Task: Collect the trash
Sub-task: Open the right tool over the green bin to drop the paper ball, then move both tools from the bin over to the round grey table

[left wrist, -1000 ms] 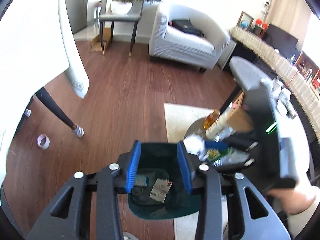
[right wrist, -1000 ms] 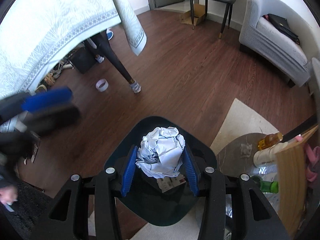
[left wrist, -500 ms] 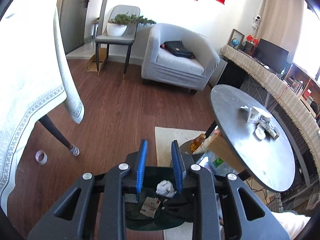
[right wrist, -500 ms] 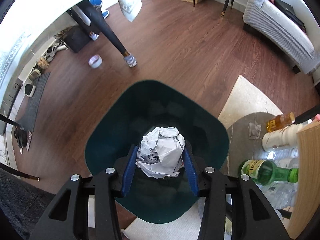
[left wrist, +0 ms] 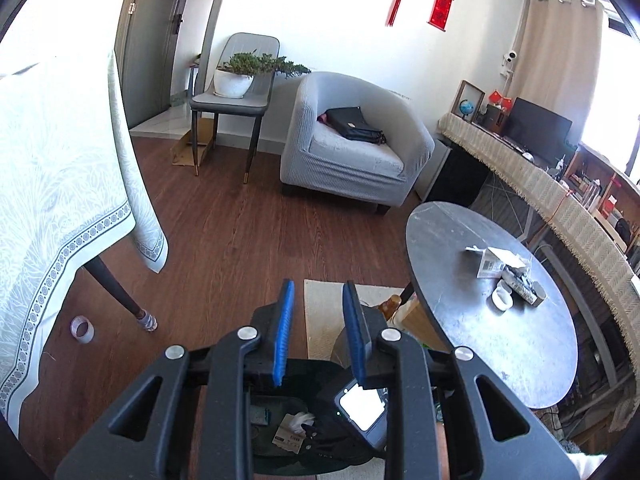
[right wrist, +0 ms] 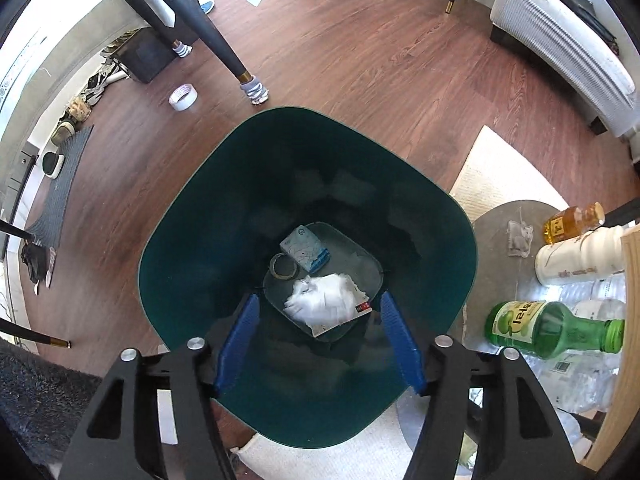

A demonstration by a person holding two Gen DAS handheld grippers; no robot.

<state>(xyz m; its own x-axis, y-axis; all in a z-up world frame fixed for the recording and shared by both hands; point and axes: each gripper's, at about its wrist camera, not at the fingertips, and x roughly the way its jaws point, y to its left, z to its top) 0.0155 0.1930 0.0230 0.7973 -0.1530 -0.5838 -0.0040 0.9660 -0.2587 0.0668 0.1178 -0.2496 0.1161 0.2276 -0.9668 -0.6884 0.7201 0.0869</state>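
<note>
Right gripper (right wrist: 318, 344) sits straight above the green bin (right wrist: 460, 232), jaws opening with nothing between them, so the crumpled paper (right wrist: 326, 300) lands on the bin floor. Left gripper (left wrist: 318, 332) is narrowly apart, empty, aimed toward the round desk (left wrist: 520, 360), where we judge more trash (left wrist: 498, 264) waits.

floor: dark wood (left wrist: 240, 240) | armchair (left wrist: 352, 148) – grey | round table (left wrist: 492, 320) | window – perhaps right, glare

We are in a home living room: grey armchair (left wrist: 352, 152), round coffee table (left wrist: 492, 304), television (left wrist: 538, 130), wood floor (left wrist: 240, 236), red wall decorations (left wrist: 440, 8).
</note>
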